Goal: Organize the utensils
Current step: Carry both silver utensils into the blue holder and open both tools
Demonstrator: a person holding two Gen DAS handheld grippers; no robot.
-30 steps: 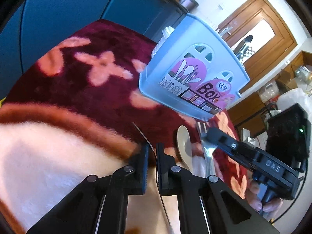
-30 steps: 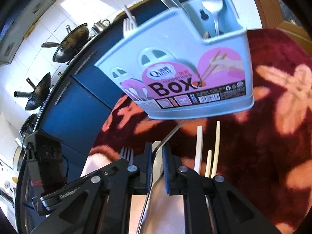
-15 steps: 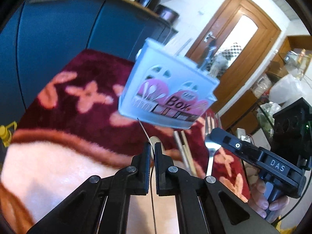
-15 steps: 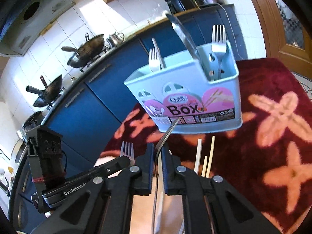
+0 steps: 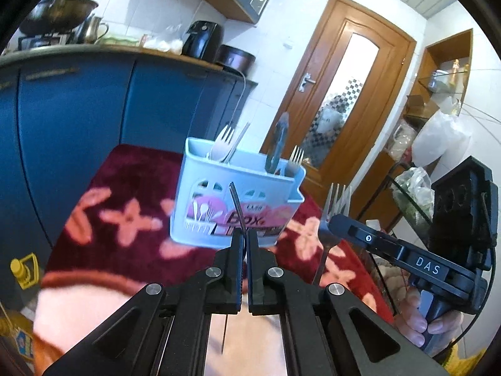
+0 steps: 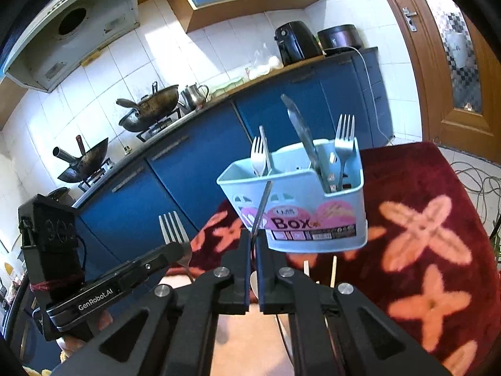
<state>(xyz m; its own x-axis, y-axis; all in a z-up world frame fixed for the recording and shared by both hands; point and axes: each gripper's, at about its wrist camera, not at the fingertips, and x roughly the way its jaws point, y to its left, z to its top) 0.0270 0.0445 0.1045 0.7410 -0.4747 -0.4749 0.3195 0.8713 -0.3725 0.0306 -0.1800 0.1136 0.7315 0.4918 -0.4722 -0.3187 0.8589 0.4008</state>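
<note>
Both tongs lifted: our left tongs (image 5: pixel 245 244) grip a fork (image 6: pixel 173 230), right tongs (image 6: pixel 253 250) a spoon (image 6: pixel 261 208), caddy (image 6: pixel 300 194) at 12 o'clock, ready for dropping in.

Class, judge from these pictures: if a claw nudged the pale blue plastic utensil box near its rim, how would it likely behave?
The pale blue plastic utensil box looks thin-walled, so probably light. It stands on a plush maroon flowered cloth, which may grip its base rather than let it slide. Tall metal forks and knife rise above its rim, so it could tip.
</note>
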